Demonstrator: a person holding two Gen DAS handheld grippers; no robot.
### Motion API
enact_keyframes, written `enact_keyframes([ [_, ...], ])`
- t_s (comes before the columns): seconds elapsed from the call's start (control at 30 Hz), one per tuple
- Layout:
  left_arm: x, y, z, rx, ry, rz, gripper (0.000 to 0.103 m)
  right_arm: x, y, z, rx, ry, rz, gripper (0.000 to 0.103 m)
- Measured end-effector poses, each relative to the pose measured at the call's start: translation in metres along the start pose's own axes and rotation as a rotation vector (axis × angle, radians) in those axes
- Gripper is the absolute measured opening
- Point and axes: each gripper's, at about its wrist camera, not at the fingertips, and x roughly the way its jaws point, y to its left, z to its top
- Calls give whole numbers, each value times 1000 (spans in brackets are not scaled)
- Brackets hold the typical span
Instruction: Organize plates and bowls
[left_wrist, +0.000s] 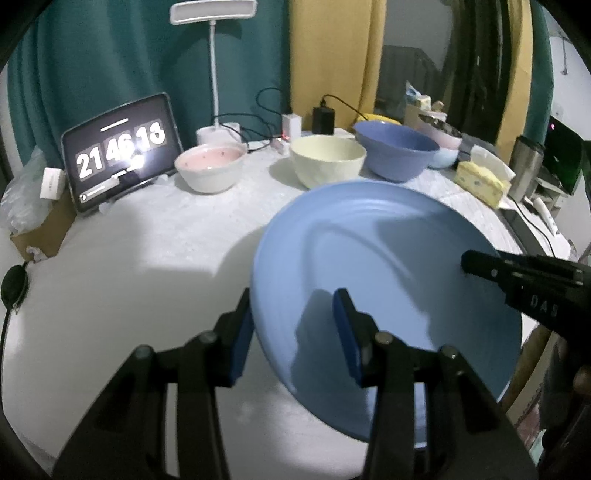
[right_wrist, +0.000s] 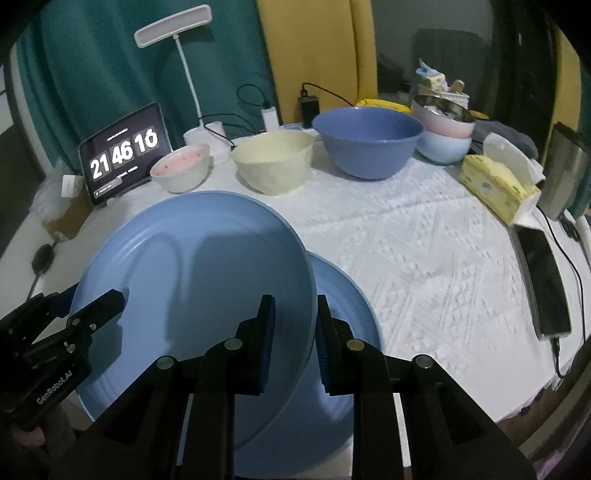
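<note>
The blue plate (right_wrist: 192, 280) is clamped at opposite rims by left gripper (left_wrist: 295, 332) and right gripper (right_wrist: 293, 336); uneven tilt could slip it onto the lower plate (right_wrist: 343, 306).

Light blue plate (right_wrist: 192, 266), cream bowl (right_wrist: 273, 166), blue bowl (right_wrist: 369, 144), white embossed tablecloth (right_wrist: 424, 258)

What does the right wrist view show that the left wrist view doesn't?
Only the right wrist view: a second blue plate lying on the table under the raised one, and a phone at the table's right edge. Only the left wrist view: the black round object seen large at the table's left edge. Both: the raised blue plate gripped at opposite rims by the left gripper and right gripper, plus the pink bowl, cream bowl and dark blue bowl.
</note>
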Motion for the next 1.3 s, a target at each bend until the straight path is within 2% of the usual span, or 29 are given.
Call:
enact_keyframes([
  [0.5, 21, -37, -16, 72, 68, -13, 43, 6, -38, -25, 61, 29, -21, 23],
  [0.8, 27, -39, -18, 82, 92, 12, 44, 7, -48, -28, 81, 30, -25, 23],
  [0.97, 29, -28, -17, 32, 93, 36, 45, 5, -57, -29, 106, 24, -33, 25],
  [1.07, 29, -19, -17, -11, 91, 39, 47, 7, -62, -31, 126, 35, -27, 32],
  [1.3, 45, -5, -22, -138, 168, -37, 48, 17, -64, -36, 155, 74, -1, 33],
])
